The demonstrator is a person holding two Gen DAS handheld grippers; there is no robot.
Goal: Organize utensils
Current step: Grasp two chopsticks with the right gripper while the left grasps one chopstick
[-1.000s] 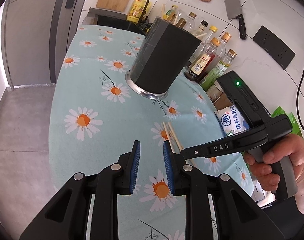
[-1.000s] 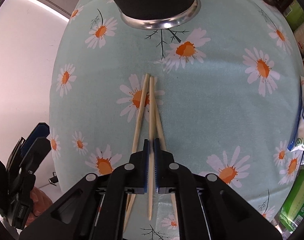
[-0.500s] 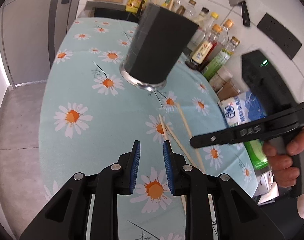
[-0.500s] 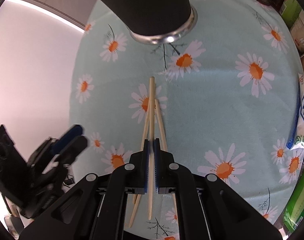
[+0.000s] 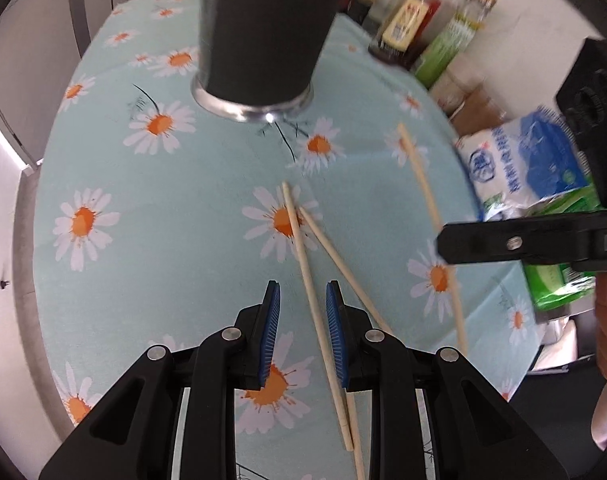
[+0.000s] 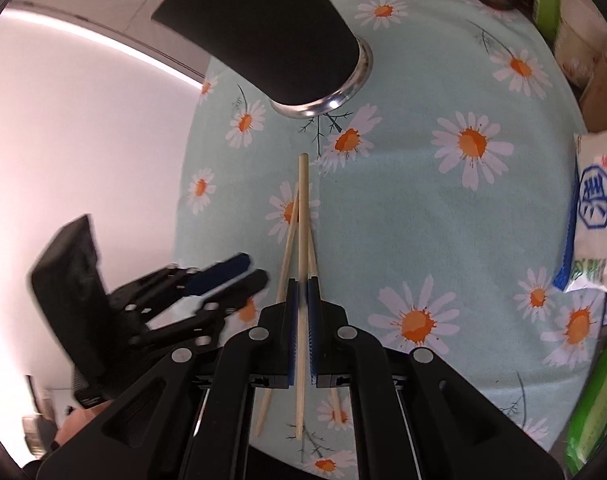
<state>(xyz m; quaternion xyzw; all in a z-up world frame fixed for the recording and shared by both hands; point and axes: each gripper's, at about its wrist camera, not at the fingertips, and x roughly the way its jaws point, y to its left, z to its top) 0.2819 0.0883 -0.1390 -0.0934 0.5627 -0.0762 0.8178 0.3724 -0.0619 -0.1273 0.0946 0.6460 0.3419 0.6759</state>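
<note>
Right tongs (image 6: pixel 302 304) pinch one chopstick (image 6: pixel 302 216), raised above the table (image 6: pixel 423 216). Left tongs (image 5: pixel 303 312) are spread over two chopsticks (image 5: pixel 303 248) lying there. Holder (image 5: pixel 263 32): no chopsticks visibly deposited; all three apparently remain.

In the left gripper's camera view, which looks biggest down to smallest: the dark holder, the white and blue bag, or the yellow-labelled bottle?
1. dark holder, though it stands nearest the camera
2. white and blue bag
3. yellow-labelled bottle, farther back and blurred

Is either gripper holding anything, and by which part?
Right gripper pinches one chopstick below its middle. Left gripper holds nothing, jaws open.
</note>
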